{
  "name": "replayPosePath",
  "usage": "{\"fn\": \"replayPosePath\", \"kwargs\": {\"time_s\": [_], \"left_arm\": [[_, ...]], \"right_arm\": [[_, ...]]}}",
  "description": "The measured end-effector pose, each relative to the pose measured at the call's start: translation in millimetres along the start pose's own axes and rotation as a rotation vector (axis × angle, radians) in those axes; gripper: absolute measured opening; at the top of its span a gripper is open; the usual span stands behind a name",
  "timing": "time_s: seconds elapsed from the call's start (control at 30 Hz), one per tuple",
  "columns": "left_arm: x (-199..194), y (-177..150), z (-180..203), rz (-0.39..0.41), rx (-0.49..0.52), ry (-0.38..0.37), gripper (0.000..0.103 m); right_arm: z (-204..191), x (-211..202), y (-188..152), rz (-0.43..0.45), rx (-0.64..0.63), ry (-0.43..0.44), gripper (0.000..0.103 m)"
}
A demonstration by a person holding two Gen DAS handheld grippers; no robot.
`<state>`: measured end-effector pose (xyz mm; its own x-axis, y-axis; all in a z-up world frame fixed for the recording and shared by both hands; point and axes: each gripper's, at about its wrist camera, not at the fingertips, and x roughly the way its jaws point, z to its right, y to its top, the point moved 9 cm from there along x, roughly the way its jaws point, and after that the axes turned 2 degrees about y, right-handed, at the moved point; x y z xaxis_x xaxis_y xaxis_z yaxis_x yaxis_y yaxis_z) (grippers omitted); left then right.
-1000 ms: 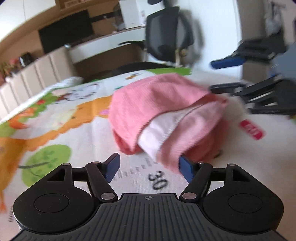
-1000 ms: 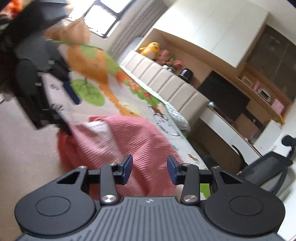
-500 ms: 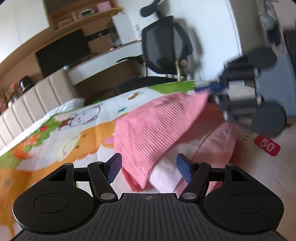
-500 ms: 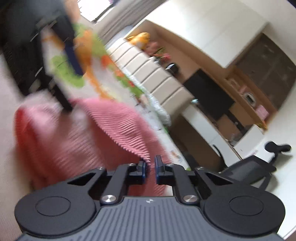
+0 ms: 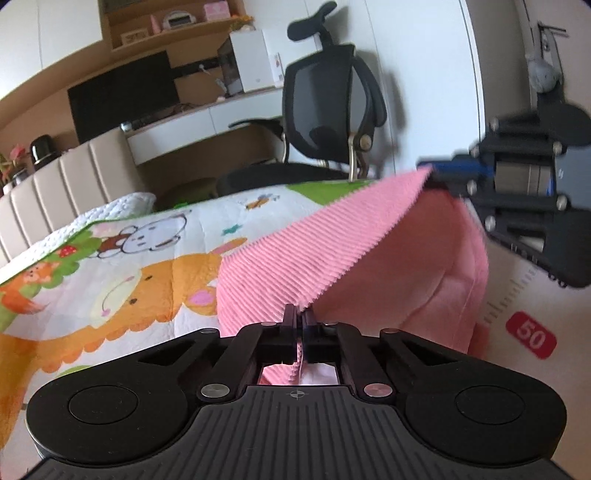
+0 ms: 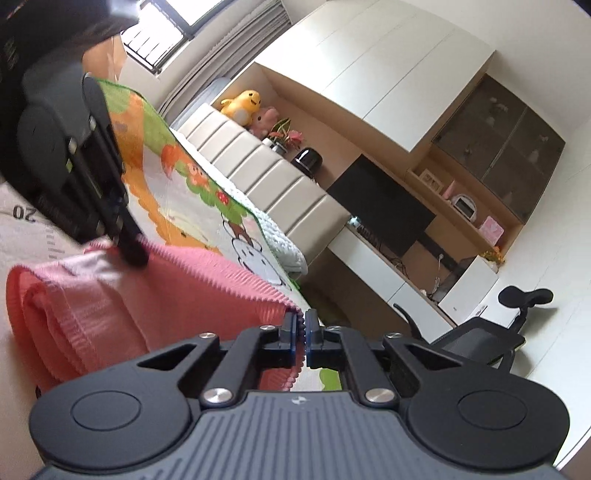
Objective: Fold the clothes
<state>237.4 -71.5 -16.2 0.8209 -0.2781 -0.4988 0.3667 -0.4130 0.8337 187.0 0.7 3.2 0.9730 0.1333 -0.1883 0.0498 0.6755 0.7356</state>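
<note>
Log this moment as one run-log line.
step: grasp edge for fold | left gripper: shut on pink garment | right gripper: shut on pink garment | surface: cartoon mat

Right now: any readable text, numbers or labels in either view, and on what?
"50": white on a red tag printed beside the ruler marks on the mat.
"20": on the same mat's ruler scale, seen upside down.
Shelf frame lettering: too small to read.
</note>
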Motion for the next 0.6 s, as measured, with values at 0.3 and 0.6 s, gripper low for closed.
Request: {"fn": "replayPosePath", "kwargs": {"time_s": [0.3, 0.6], "left_arm": [[-15, -31, 43, -0.064, 0.071, -0.142, 0.003], [-29, -31, 30, -0.074, -0.086, -0.238, 0.017]], "right_arm": [[-7, 2, -69, -0.267, -0.04, 0.105, 0.004], [52, -8, -32, -0.245, 0.262, 0.19, 0.034]]}}
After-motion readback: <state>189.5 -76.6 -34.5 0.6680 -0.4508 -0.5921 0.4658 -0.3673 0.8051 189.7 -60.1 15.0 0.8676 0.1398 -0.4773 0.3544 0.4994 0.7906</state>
